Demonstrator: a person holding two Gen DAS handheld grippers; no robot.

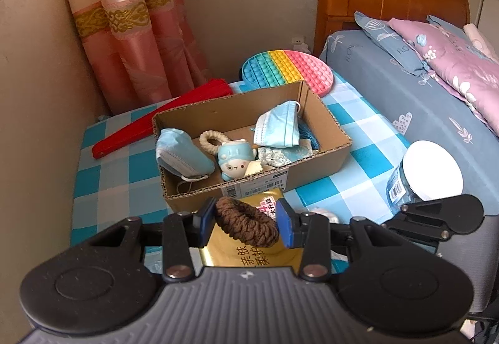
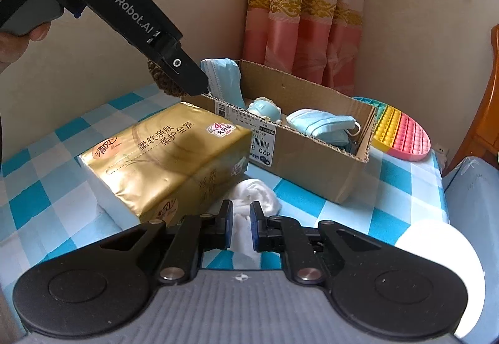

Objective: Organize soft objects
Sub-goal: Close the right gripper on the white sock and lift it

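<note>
1. The left gripper (image 1: pixel 246 224) holds a brown ruffled fabric scrunchie (image 1: pixel 246 222) between its blue pads, above the gold plastic tissue pack (image 2: pixel 162 157) and just short of the open cardboard box (image 1: pixel 321 163).
2. The scrunchie is a crinkled, knit-textured ring, slightly squashed.
3. The right gripper (image 2: pixel 240 225) is narrowed around a white crumpled cloth (image 2: pixel 249 197) lying on the blue-and-white checked tablecloth (image 2: pixel 358 206); whether it pinches, I cannot tell.

The left gripper (image 2: pixel 199 88) hides most of the brown scrunchie (image 2: pixel 159 79); the white-lidded jar (image 2: pixel 443 275) is cut off.
</note>
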